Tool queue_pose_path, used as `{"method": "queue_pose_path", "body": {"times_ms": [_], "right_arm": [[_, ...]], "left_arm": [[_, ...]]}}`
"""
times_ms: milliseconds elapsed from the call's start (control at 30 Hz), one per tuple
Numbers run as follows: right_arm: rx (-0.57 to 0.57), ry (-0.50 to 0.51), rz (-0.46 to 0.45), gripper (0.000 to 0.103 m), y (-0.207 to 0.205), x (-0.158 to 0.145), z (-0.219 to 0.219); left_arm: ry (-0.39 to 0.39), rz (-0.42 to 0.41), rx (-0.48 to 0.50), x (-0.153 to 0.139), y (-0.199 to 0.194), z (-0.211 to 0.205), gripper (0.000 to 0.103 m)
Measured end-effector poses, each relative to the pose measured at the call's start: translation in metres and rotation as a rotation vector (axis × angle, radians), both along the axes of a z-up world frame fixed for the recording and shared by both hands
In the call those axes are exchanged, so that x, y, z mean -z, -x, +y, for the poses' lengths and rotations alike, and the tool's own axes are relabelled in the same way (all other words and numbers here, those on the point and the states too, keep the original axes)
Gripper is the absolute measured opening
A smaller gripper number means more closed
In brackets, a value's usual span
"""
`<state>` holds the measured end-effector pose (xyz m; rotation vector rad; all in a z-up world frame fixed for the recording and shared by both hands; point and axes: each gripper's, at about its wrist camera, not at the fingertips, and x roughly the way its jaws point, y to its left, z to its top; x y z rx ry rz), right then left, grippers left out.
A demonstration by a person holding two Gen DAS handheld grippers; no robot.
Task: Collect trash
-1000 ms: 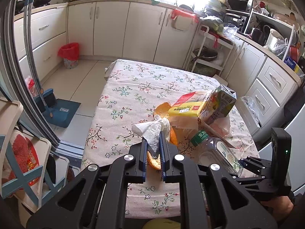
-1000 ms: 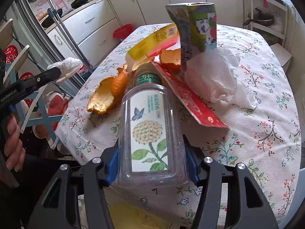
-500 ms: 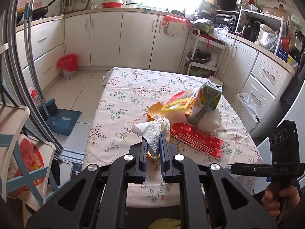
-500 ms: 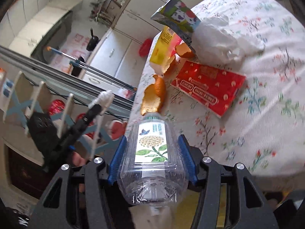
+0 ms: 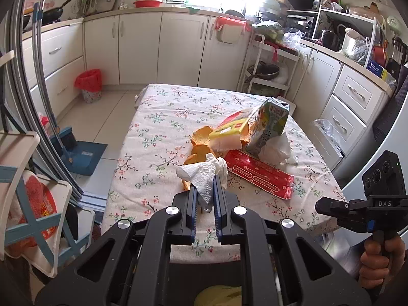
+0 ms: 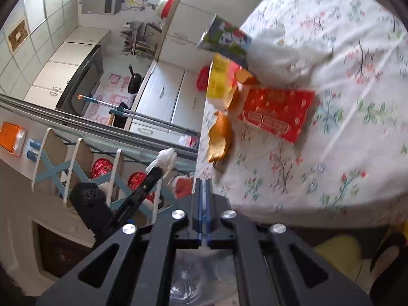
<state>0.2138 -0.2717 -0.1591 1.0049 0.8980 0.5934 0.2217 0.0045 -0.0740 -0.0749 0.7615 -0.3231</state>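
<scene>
Kitchen with white cabinets; a bench [image 5: 163, 117] under a floral cloth carries the remaining litter. Your left gripper [image 5: 205, 199] has its jaws clenched on a crumpled white tissue [image 5: 204, 176], held up off the near edge of the bench. Your right gripper [image 6: 202, 204] shows its jaws pressed together with nothing between them; a clear plastic bottle [image 6: 201, 283] appears below it, seemingly already dropped. Still on the bench: orange peel [image 5: 200, 142], a yellow packet [image 5: 230, 130], a green drink carton [image 5: 270, 125] leaning on a second tissue [image 5: 278, 150], and a flat red wrapper [image 5: 260, 174].

Step in hand, by judgement: disposal, with collection partly done. Next, you likely lower the left gripper over the receptacle and release the tissue, then part the right jaws and return for the red wrapper, which lies flat and calls for an edge pinch.
</scene>
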Motion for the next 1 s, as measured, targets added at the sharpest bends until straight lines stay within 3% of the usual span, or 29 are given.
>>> {"method": "queue_pose_path", "body": {"times_ms": [400,500,700,867,1000], "right_arm": [[-0.129,0.168,0.051,0.004,0.022,0.016,0.027],[-0.117,0.171,0.063,0.015,0.024,0.019,0.024],[-0.095,0.176,0.042,0.020,0.028,0.014,0.018],[-0.079,0.159,0.048,0.021,0.035,0.016,0.013],[-0.067,0.142,0.046,0.022,0.041,0.016,0.010]], "left_arm": [[-0.013,0.020,0.017,0.009,0.026,0.006,0.010],[-0.015,0.024,0.017,0.011,0.035,0.009,0.010],[-0.033,0.020,0.043,0.010,0.066,0.006,0.010],[-0.038,0.079,0.078,0.023,0.098,0.003,0.010],[-0.044,0.172,0.121,0.041,0.125,-0.003,0.010]]}}
